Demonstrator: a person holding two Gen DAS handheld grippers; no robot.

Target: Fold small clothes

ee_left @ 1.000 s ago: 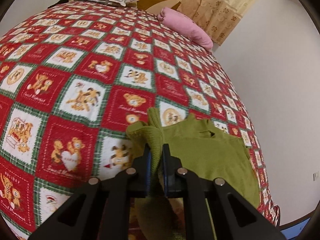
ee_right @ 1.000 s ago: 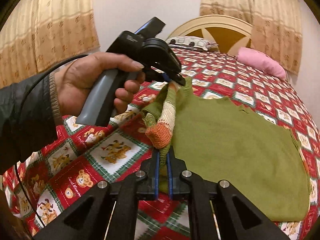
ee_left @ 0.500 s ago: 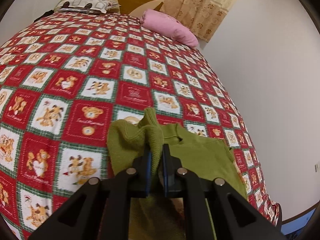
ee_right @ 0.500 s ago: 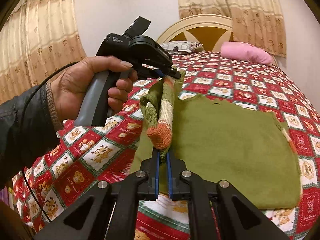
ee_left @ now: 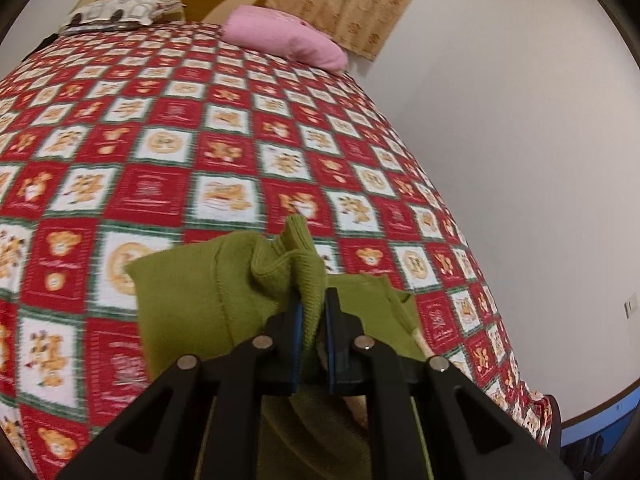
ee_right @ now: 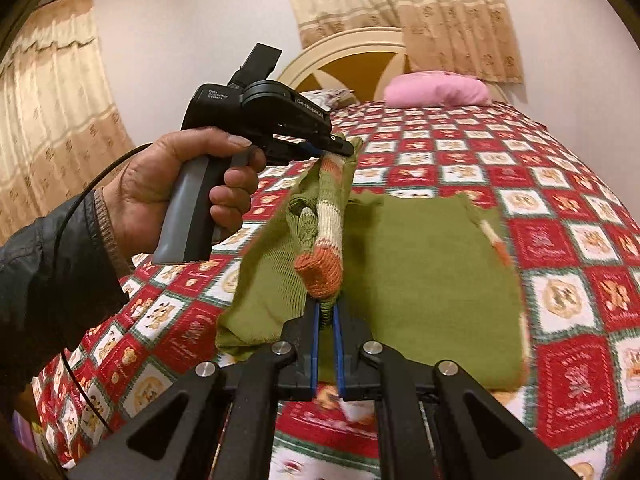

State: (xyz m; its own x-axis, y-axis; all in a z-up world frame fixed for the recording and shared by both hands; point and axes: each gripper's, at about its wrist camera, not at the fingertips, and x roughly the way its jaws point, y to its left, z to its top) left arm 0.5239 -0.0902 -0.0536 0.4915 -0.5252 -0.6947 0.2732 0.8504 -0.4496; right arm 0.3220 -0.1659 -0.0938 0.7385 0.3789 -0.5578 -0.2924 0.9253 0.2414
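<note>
A small olive-green knit sweater point(ee_right: 424, 276) lies on the bed, its left side lifted off the quilt. Its sleeve, striped cream and orange with an orange cuff point(ee_right: 322, 268), hangs between the two grippers. My right gripper point(ee_right: 325, 314) is shut on the green fabric just below the cuff. My left gripper point(ee_left: 311, 304) is shut on a bunched green fold of the sweater point(ee_left: 240, 284); it also shows in the right wrist view point(ee_right: 344, 148), held in a hand above the sweater's far left edge.
The bed carries a red, white and green teddy-bear quilt point(ee_left: 160, 152). A pink pillow point(ee_right: 436, 90) and a patterned pillow point(ee_left: 116, 12) lie by the headboard. A white wall point(ee_left: 520, 160) runs along the bed's right side. Curtains hang behind.
Both grippers have carried the sweater's left side and sleeve higher and toward the right over the sweater's body. Both have stayed shut on the fabric.
</note>
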